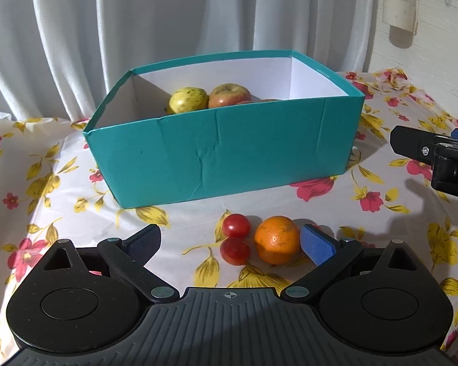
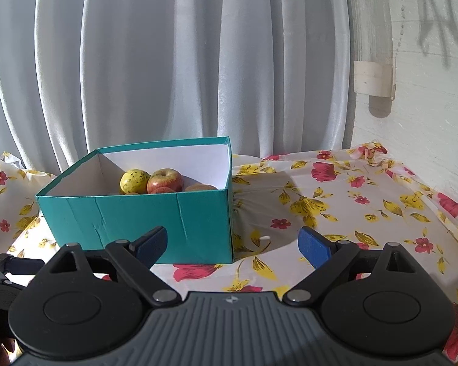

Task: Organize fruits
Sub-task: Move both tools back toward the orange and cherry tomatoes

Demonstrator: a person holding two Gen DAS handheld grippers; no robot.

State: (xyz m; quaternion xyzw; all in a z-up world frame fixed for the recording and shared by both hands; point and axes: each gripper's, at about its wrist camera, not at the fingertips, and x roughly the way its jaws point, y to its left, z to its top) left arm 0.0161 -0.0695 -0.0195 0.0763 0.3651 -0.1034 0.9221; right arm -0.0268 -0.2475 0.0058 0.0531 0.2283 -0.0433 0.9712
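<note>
Left gripper (image 1: 230, 242): fingers spread wide, empty.
Orange (image 1: 277, 239): on the desk (image 1: 76, 213), between those fingers, near the right one.
Two red fruits (image 1: 235, 239): just left of the orange.
Teal box (image 1: 223, 158): beyond, holding apples (image 1: 209, 97).
Right gripper (image 2: 233, 247): fingers wide apart, empty, before the box corner.

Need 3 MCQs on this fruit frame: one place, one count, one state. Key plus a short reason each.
1. Where is the round orange fruit?
A. inside the box
B. on the flowered tablecloth, in front of the teal cardboard box
C. held in a gripper

2. How many small red round fruits lie beside it?
A. two
B. four
C. none

3. The left hand-held gripper is:
A. shut on the orange
B. shut, empty
C. open

Key: 1 B, it rests on the cloth before the box wall. 2 A, a pair sits at its left. 3 C, blue pads spread wide, gripping nothing.
</note>
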